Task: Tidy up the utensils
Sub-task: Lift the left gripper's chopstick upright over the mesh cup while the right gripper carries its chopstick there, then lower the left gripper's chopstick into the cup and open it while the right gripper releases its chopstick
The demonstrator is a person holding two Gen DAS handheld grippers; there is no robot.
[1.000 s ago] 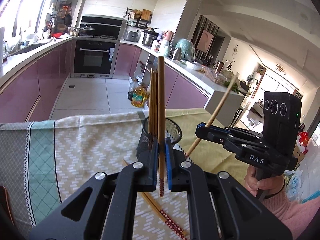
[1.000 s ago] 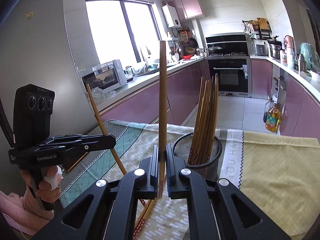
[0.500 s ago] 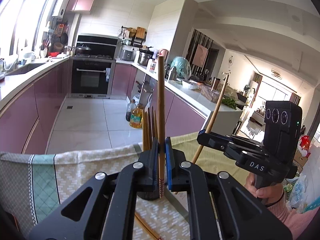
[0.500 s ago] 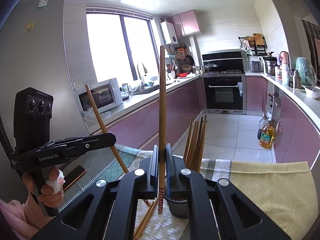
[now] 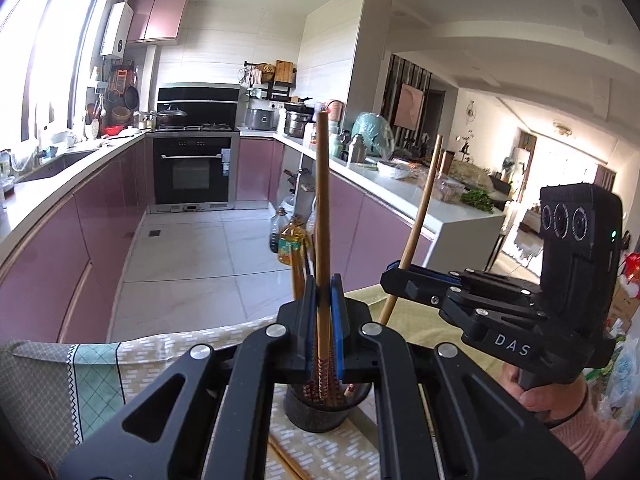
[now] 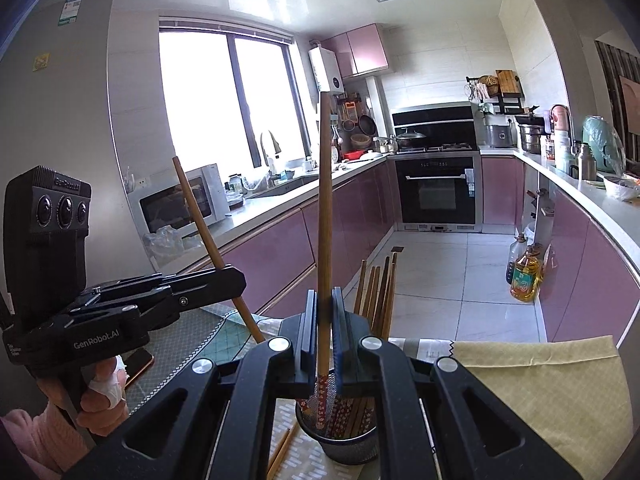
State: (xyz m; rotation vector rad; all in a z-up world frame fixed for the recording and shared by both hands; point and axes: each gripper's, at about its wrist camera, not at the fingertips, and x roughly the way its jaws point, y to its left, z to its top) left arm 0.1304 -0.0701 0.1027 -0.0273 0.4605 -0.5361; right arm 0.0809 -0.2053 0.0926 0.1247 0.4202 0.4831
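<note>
The black mesh cup (image 6: 348, 440) sits directly below both grippers, its mouth crowded on the far side with upright chopsticks (image 6: 378, 292), leaving a gap on the near side. Loose chopsticks (image 6: 282, 450) lie on the tablecloth (image 6: 540, 384) left of the cup; the yellow cloth to its right is bare.

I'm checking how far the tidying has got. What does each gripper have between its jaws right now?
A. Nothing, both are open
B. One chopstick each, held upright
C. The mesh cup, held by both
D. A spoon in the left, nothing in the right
B: the left gripper and the right gripper each clamp a single wooden chopstick upright above the mesh cup.
</note>
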